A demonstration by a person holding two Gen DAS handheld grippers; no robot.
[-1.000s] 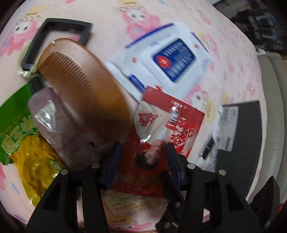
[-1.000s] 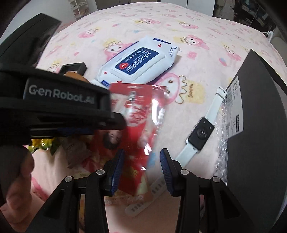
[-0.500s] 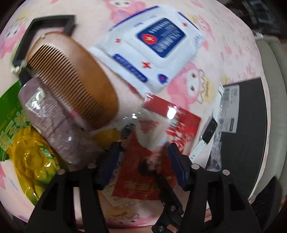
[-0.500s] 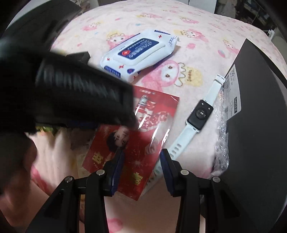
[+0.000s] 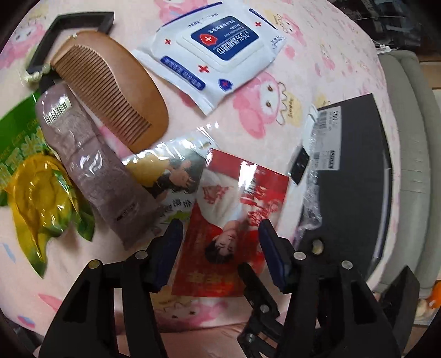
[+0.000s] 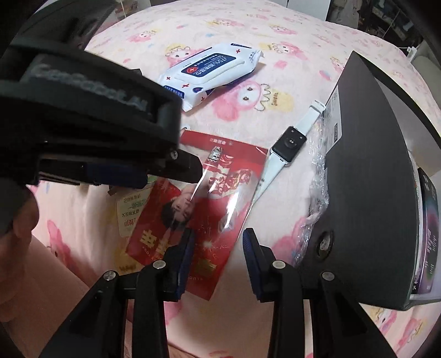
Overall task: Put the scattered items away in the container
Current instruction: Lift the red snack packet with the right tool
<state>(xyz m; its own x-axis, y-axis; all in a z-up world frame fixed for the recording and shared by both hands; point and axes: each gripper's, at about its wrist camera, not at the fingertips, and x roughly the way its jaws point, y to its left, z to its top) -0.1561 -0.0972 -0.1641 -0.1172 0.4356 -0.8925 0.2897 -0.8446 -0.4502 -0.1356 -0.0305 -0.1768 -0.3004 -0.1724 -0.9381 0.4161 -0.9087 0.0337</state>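
Pink cartoon-print bedding (image 5: pixel 317 55) fills both of my feeds, with the clutter spread across it. On the left wrist feed I see a white pack of wipes (image 5: pixel 217 46) at the top and a wooden comb (image 5: pixel 115 91) beside it, lying partly over a black rectangular frame (image 5: pixel 80 22). A greyish tube (image 5: pixel 93 170) runs diagonally below the comb, its lower end on a clear-wrapped packet with a yellow figure (image 5: pixel 168 168). A green and yellow snack bag (image 5: pixel 35 198) sits at the far left, with the tube's side against it.

The red packet (image 5: pixel 242 209) lies flat on the bedding, overlapping the yellow-figure packet. My left gripper (image 5: pixel 220 228) hangs over it, pointing steeply down. Its jaws have just been closing, yet they stand apart, with the red packet showing between them and neither pad pressing on it.

On the right wrist feed the black box (image 6: pixel 372 165), the container, rests on the bed at the right edge, with crinkled clear film along its near side. A white smartwatch (image 6: pixel 288 144) lies between the box and the red packet, its strap tucked under the packet's edge. My right gripper (image 6: pixel 217 239) is over the packet's lower corner. Its jaws are drawn narrow, a gap still shows between the pads, and I see nothing pinched.
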